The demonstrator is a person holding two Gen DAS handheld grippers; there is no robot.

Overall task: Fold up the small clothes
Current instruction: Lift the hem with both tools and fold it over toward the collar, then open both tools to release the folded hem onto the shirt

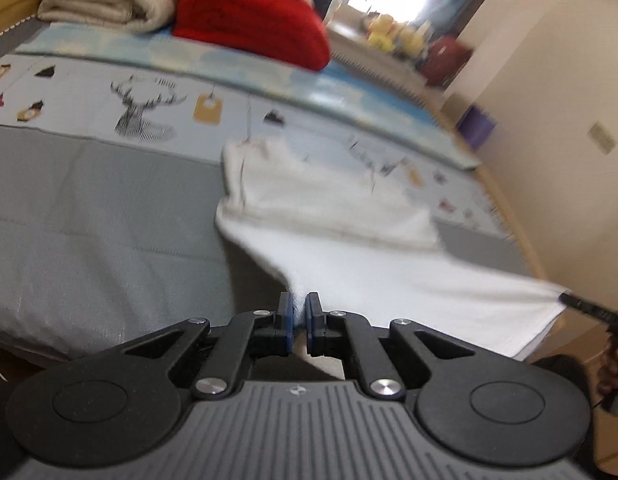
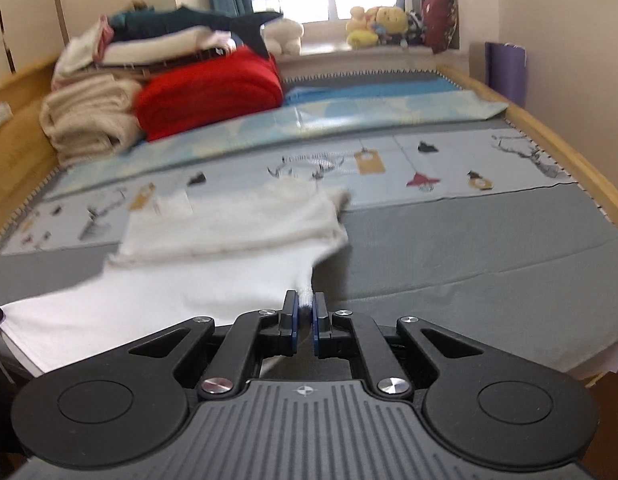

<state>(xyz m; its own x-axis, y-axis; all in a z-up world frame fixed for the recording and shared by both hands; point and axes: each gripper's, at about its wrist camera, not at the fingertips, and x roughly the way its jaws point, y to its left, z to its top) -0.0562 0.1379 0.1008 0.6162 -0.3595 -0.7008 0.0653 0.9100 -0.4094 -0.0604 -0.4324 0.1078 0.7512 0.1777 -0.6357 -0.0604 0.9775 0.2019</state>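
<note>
While pinched in both jaws — white garment (image 1: 349,248) aloft.

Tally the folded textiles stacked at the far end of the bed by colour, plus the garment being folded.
White garment, pinched at its near edge by the left claw and the right claw: 1
Red folded blanket: 1
Cream folded blanket: 1
Total: 3

Motion blur smears the white cloth garment (image 1: 349,240); its far folded part lacks clear edges. The blurred yellow plush toys (image 1: 393,34) on the far windowsill cannot be identified.
</note>
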